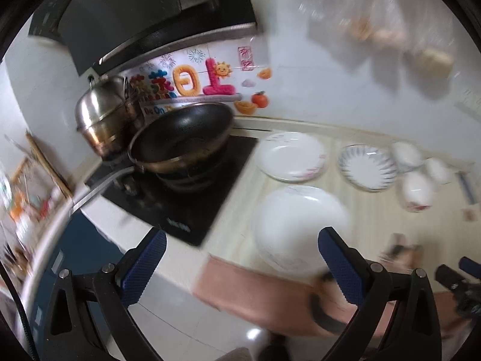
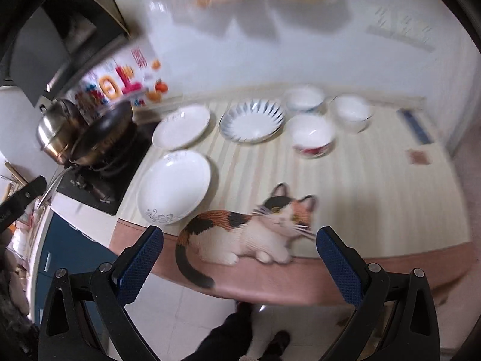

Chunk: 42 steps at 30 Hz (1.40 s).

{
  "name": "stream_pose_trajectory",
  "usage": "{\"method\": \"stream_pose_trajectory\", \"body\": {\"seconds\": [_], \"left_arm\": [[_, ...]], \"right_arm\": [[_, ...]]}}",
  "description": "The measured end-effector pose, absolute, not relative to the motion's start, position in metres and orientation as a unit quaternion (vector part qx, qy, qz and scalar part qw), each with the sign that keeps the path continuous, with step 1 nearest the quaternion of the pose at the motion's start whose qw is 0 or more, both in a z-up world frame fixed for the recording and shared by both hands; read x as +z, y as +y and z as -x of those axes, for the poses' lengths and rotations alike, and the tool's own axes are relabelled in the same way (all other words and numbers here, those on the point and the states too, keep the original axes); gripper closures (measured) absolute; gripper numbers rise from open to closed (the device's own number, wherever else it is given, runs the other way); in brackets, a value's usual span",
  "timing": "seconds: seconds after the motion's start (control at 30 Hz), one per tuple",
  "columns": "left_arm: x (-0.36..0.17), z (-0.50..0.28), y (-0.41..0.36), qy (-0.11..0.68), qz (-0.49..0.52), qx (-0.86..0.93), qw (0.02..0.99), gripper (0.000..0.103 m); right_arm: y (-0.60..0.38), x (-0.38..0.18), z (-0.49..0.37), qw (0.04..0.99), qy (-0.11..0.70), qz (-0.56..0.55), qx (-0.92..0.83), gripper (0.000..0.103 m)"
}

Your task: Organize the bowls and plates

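Observation:
Two plain white plates lie on the striped counter mat, one near the front edge [image 2: 176,186] [image 1: 300,225] and one behind it [image 2: 182,126] [image 1: 293,155]. A blue-rayed plate [image 2: 252,120] [image 1: 366,167] sits to their right. Three white bowls follow: one at the back [image 2: 303,99] [image 1: 407,155], one at the far right [image 2: 351,112] [image 1: 437,170], and a red-patterned one [image 2: 314,135] [image 1: 419,191] in front. My left gripper [image 1: 243,266] is open and held off the counter's front edge, near the closest plate. My right gripper [image 2: 239,258] is open too, with nothing between its fingers.
A black wok [image 1: 183,138] and a steel pot [image 1: 102,111] stand on the dark stove [image 1: 192,207] to the left. A cat picture [image 2: 246,228] is printed on the mat's pink front border. Blue cabinets [image 2: 64,255] and tiled floor lie below. The right gripper's body [image 1: 460,282] shows at the left view's edge.

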<state>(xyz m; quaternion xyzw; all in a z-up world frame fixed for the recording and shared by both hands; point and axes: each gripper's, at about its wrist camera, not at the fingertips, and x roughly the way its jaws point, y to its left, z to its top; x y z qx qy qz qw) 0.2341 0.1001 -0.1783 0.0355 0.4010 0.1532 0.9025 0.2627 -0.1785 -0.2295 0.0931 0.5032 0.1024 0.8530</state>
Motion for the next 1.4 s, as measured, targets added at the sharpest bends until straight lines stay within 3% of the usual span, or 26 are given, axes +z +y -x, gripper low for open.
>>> {"method": "stream_pose_trajectory", "body": {"seconds": [0.2, 0.33, 0.37, 0.53, 0.57, 0.6, 0.63, 0.7, 0.73, 0.77, 0.8, 0.83, 1.4], "left_arm": [[-0.262, -0.315, 0.131, 0.467, -0.069, 0.097, 0.876, 0.0], [-0.314, -0.354, 0.153, 0.543, -0.038, 0.058, 0.837, 0.007], [-0.323, -0.36, 0.156, 0.552, -0.034, 0.053, 0.832, 0.013], [-0.366, -0.384, 0.172, 0.608, 0.018, 0.005, 0.794, 0.017], [-0.372, -0.387, 0.173, 0.613, 0.024, 0.0, 0.79, 0.027], [-0.378, -0.391, 0.174, 0.622, 0.028, -0.006, 0.782, 0.034], [-0.383, -0.393, 0.174, 0.629, 0.032, -0.015, 0.777, 0.048], [-0.389, -0.395, 0.174, 0.634, 0.051, -0.037, 0.771, 0.059], [-0.389, -0.395, 0.173, 0.632, 0.061, -0.046, 0.771, 0.065], [-0.388, -0.395, 0.173, 0.632, 0.066, -0.051, 0.77, 0.069], [-0.386, -0.396, 0.171, 0.633, 0.067, -0.053, 0.769, 0.07], [-0.385, -0.395, 0.17, 0.634, 0.065, -0.049, 0.769, 0.07], [-0.346, -0.372, 0.126, 0.612, 0.048, -0.047, 0.788, 0.07]], "right_arm": [[-0.14, -0.345, -0.358, 0.791, 0.579, -0.151, 0.123, 0.005], [-0.115, -0.392, -0.398, 0.77, 0.609, -0.15, 0.114, 0.006], [-0.111, -0.4, -0.405, 0.766, 0.614, -0.154, 0.113, 0.009], [-0.089, -0.429, -0.435, 0.745, 0.634, -0.172, 0.115, 0.025], [-0.086, -0.432, -0.437, 0.74, 0.638, -0.177, 0.118, 0.032], [-0.084, -0.433, -0.44, 0.742, 0.635, -0.179, 0.118, 0.034], [-0.081, -0.431, -0.442, 0.746, 0.629, -0.181, 0.122, 0.035], [-0.076, -0.438, -0.451, 0.738, 0.633, -0.192, 0.13, 0.051], [-0.073, -0.435, -0.451, 0.738, 0.633, -0.192, 0.13, 0.053], [-0.071, -0.434, -0.452, 0.743, 0.628, -0.191, 0.133, 0.062], [-0.066, -0.437, -0.455, 0.738, 0.631, -0.192, 0.143, 0.079], [-0.065, -0.438, -0.456, 0.734, 0.636, -0.19, 0.144, 0.086], [-0.12, -0.414, -0.431, 0.747, 0.624, -0.166, 0.158, 0.088]]}}
